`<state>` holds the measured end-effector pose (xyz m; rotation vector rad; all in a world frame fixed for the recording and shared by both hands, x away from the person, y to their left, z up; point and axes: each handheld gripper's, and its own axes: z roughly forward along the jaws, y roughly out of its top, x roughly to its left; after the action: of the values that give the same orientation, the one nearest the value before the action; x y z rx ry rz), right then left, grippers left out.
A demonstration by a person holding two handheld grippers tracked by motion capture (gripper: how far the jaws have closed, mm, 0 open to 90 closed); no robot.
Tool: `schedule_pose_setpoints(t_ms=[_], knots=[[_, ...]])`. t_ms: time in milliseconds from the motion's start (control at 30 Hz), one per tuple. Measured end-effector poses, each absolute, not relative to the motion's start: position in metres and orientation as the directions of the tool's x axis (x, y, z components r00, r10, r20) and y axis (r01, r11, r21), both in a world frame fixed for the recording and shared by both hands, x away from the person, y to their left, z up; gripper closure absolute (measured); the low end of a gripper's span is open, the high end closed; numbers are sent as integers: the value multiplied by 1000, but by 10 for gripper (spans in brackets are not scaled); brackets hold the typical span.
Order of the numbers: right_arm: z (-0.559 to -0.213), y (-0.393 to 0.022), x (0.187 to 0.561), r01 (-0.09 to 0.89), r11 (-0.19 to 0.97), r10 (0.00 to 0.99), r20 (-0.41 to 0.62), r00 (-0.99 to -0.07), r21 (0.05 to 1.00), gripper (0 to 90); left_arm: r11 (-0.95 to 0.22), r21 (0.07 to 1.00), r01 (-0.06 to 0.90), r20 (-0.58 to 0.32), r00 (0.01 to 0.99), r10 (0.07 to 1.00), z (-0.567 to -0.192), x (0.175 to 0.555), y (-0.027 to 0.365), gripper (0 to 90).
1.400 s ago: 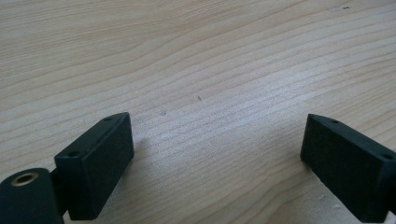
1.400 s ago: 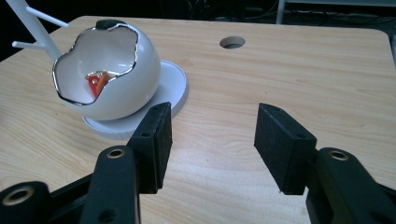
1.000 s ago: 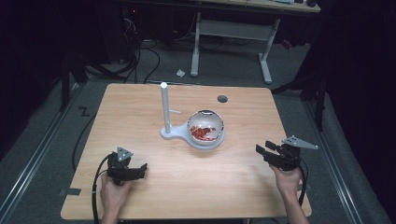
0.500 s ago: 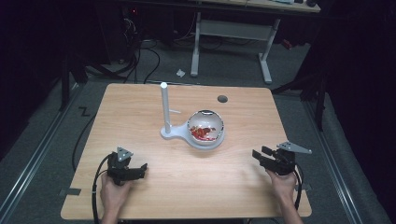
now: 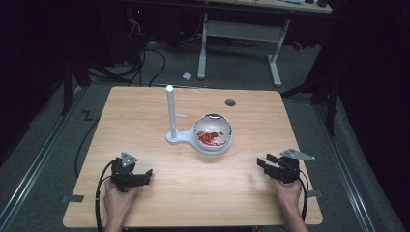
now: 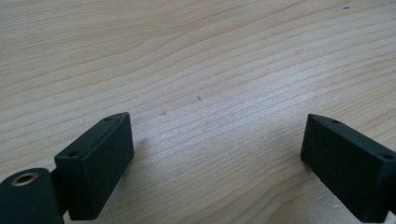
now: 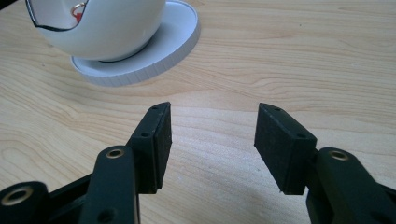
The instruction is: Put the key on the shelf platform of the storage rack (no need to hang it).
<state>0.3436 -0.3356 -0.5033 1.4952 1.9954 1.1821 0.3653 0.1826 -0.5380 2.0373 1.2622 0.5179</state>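
A white bowl with red bits inside sits on a white round base near the middle of the wooden desk. A thin white post stands upright from the left end of that base. The left hand-held gripper rests low over the near left part of the desk, well apart from the bowl, its jaws spread wide over bare wood. The right hand-held gripper sits at the near right, pointing toward the bowl, jaws spread with nothing between them. A small dark hole marks the far side of the desk.
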Motion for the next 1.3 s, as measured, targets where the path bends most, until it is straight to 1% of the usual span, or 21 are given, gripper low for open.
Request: schedule_pose_setpoints(t_ms=[400, 800, 1033, 1167, 1233, 1300], knots=[[-521, -323, 349, 612, 127, 923, 132, -361, 780, 460, -302, 721, 623, -17, 451, 892, -538, 365, 183, 97], [-529, -315, 354, 630, 185, 931, 72, -359, 754, 452, -302, 721, 623, -17, 451, 892, -538, 365, 183, 98], [-530, -312, 355, 644, 203, 933, 54, -356, 738, 432, -302, 721, 623, -17, 452, 892, -538, 365, 183, 97], [-530, -305, 353, 626, 272, 928, -27, -372, 731, 418, -302, 721, 623, -17, 452, 892, -538, 365, 183, 98], [-530, -306, 354, 632, 263, 930, -18, -367, 729, 398, -302, 721, 623, -16, 452, 892, -538, 365, 183, 98], [-530, -305, 354, 632, 263, 930, -18, -366, 729, 397, -303, 721, 623, -16, 452, 892, -538, 365, 183, 98]])
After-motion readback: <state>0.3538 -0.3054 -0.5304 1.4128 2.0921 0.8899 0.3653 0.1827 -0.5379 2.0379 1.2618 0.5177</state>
